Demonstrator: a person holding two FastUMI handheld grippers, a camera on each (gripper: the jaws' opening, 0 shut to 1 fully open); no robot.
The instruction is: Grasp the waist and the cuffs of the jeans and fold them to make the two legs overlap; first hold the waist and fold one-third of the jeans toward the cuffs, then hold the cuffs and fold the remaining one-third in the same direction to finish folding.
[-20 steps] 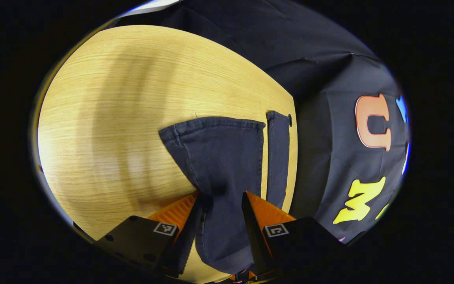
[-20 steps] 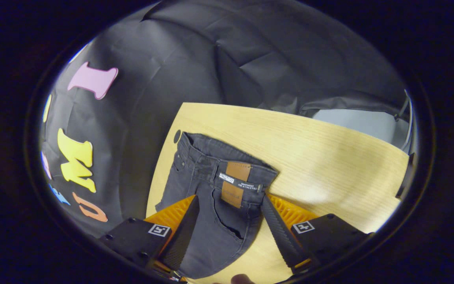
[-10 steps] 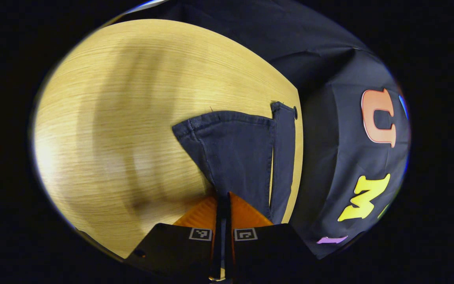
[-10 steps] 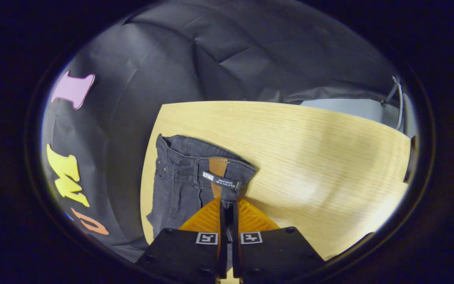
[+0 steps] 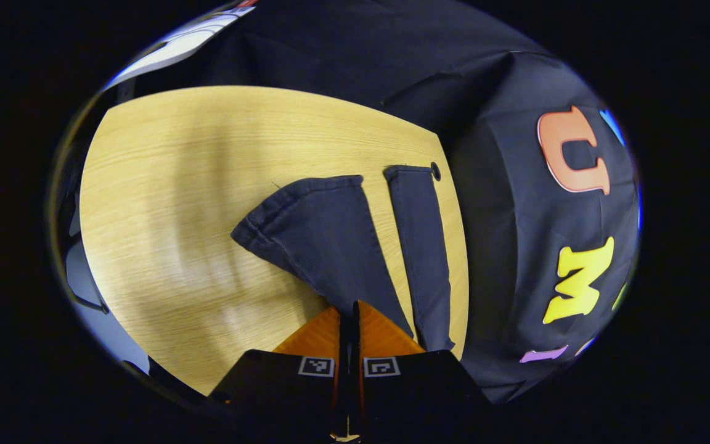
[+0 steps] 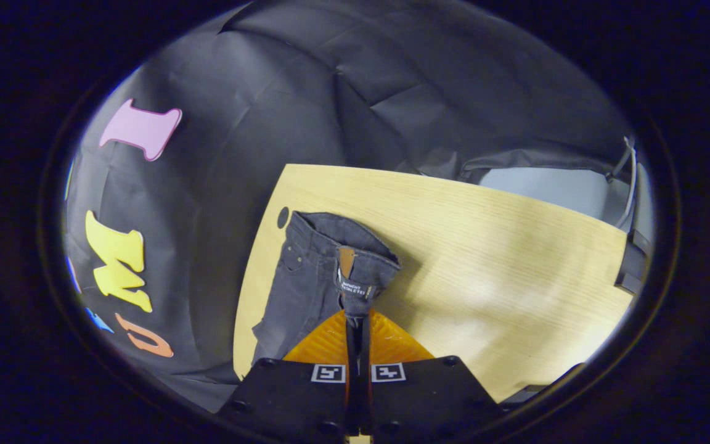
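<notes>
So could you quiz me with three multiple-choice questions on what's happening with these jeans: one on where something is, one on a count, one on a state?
1. Where does the waist of the jeans lie on the table?
A. near the edge by the black cloth wall
B. at the table's middle
C. off the table

2. How many legs show in the left gripper view?
A. one
B. two
C. three

3. How does the right hand-held gripper stand?
A. wide open
B. shut on the waist
C. shut on nothing

Answers: 1 A, the waist sits by the table's edge next to the cloth. 2 B, one leg is pinched by the left hand-held gripper, the other leg lies flat beside it. 3 B, its fingers meet on the waistband.
</notes>
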